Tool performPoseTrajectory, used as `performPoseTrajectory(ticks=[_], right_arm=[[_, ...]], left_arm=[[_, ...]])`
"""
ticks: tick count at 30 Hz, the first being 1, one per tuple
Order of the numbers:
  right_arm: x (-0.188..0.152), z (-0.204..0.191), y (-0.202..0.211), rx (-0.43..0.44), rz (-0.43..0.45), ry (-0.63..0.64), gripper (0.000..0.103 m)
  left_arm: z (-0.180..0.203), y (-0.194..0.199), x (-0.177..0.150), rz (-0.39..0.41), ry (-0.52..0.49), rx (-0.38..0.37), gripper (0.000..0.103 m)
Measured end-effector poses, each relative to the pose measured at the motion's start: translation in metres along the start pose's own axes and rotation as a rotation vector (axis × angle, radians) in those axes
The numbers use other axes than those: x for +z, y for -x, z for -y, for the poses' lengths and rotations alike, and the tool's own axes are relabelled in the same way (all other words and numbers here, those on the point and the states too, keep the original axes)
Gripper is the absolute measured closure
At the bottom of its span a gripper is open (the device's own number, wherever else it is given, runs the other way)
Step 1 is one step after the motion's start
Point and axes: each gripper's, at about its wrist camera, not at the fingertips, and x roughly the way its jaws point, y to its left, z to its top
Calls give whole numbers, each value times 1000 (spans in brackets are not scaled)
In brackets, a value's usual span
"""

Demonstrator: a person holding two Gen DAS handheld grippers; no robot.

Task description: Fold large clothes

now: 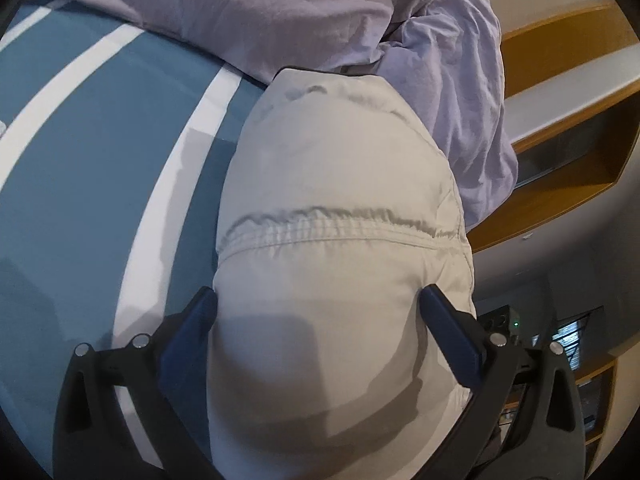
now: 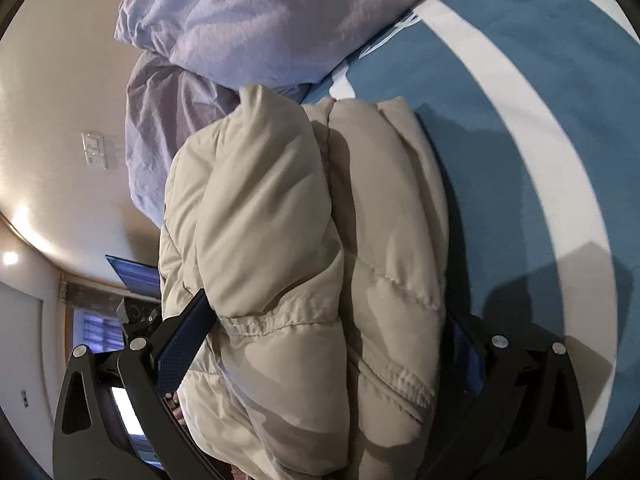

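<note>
A cream puffer jacket (image 1: 332, 208) lies folded into a thick bundle on the blue and white striped bed cover (image 1: 80, 152). My left gripper (image 1: 318, 312) has its jaws wide apart on either side of the bundle, and the padded cloth fills the gap between them. In the right wrist view the jacket (image 2: 304, 220) shows several stacked layers. My right gripper (image 2: 328, 320) also stands wide around the bundle, its left finger (image 2: 180, 344) pressed against the cloth and its right finger mostly hidden behind the jacket.
A crumpled lilac duvet (image 1: 280, 12) is piled beyond the jacket, also in the right wrist view (image 2: 248, 28). The bed cover (image 2: 520, 140) stretches to the side. Wooden shelves (image 1: 568, 92) and a wall with a switch plate (image 2: 94, 152) lie beyond the bed.
</note>
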Motion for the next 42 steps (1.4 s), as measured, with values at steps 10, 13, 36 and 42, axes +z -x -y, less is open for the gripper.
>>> performPoseTrajectory(ticks=[10,13,36,42], right_arm=[[2,-8,-12,81,-20,47,1],[0,-18,-14,114,-8,90,1],[22,-81,-90,123,5,141,14],[10,-91,-73,24,50,148,10]], left_arm=[[-2,0,4,-7,9,-50,9],[-2,6,9,6,6,-59,18],[-50,62,72,177,-4,90,13],[-36,79,66,210,-45,200,9]])
